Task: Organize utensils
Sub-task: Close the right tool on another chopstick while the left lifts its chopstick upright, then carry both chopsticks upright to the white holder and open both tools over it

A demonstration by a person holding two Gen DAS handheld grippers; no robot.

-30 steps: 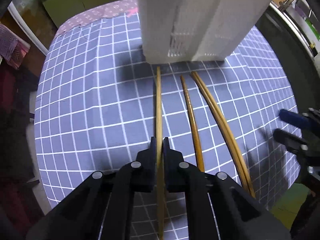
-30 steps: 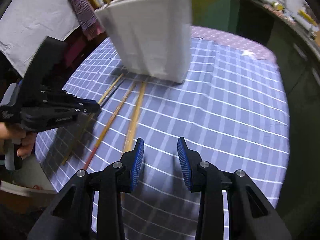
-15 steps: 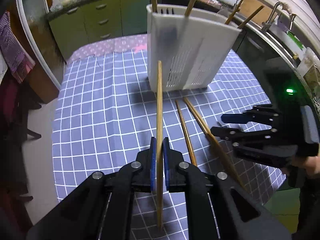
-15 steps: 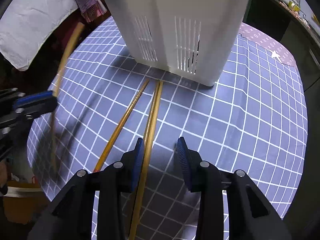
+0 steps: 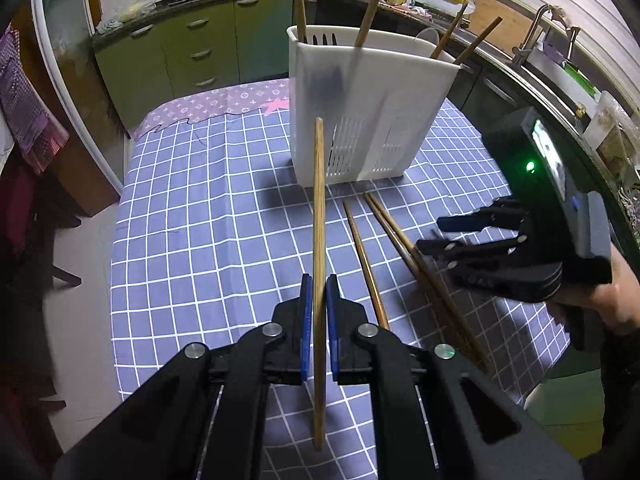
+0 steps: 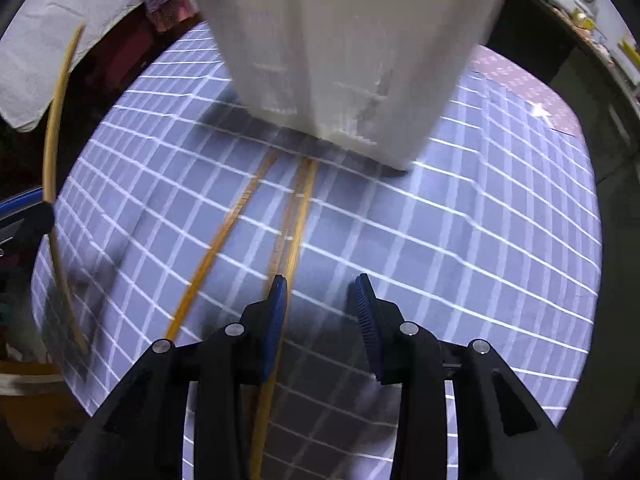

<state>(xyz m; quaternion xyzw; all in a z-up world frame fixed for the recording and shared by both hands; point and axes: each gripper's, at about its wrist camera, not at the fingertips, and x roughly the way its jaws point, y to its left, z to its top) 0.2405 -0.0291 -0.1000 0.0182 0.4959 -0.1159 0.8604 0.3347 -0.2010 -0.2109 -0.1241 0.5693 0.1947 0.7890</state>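
Left wrist view gives us the table [image 5: 208,216] first, spread with a blue checked cloth, a pink-purple patterned cloth [image 5: 224,102] showing at its far end. On the checked cloth stands our white slotted holder [image 5: 368,120], upright, with several wooden handles and chopsticks sticking out of its top. Near its base three chopsticks [image 5: 362,252] lie flat on the cloth, pointing toward it: one alone, two touching as a pair. Our left gripper [image 5: 316,304] is clamped on a fourth chopstick [image 5: 319,208], which is lifted clear of the table, its far end up in front of the holder's wall. To the right our right gripper [image 5: 444,236], held in a hand [image 5: 608,296], hangs over the pair. From the right wrist view, blurred, we see that gripper [image 6: 320,292] with its pads apart and nothing between them; the pair [image 6: 298,216] runs just under its left pad, and we cannot tell whether it touches.
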